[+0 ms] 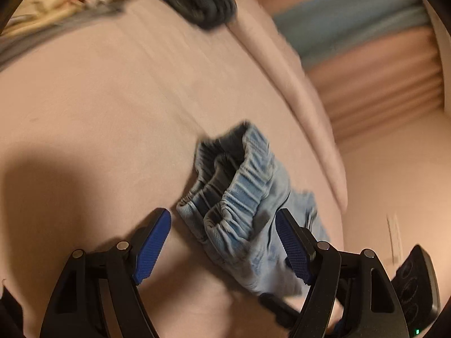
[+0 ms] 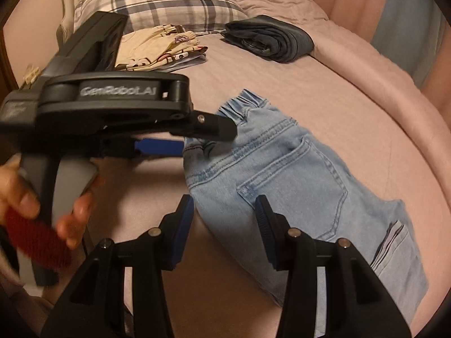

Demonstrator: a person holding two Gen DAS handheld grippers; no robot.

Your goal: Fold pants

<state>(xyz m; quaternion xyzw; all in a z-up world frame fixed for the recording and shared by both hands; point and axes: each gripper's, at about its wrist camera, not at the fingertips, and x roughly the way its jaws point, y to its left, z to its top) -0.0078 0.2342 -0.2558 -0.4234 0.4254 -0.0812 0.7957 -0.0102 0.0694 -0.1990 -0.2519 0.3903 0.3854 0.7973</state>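
On the pink bed sheet (image 2: pixel 324 79), light-blue denim pants (image 2: pixel 284 169) are laid folded, with the elastic waistband (image 2: pixel 245 104) turned toward twelve o'clock in the right wrist view and a back pocket (image 2: pixel 296 180) facing up. The left gripper (image 1: pixel 222 242) is seen with its fingers spread wide — the bunched waistband lies between the blue pads (image 1: pixel 153 242), but nothing is clamped. From the right wrist camera the same left gripper is seen at nine o'clock, held in the person's left hand (image 2: pixel 25 197), its tips at the waistband edge. The right gripper (image 2: pixel 224 225) is likewise held wide open above the near edge of the pants, at six o'clock, and nothing is gripped. Toward twelve o'clock, well apart from the pants, folded dark jeans (image 2: pixel 270 39) and a folded cream printed garment (image 2: pixel 160 48) are set on the sheet — a plaid pillow (image 2: pixel 169 2) lies beyond them.
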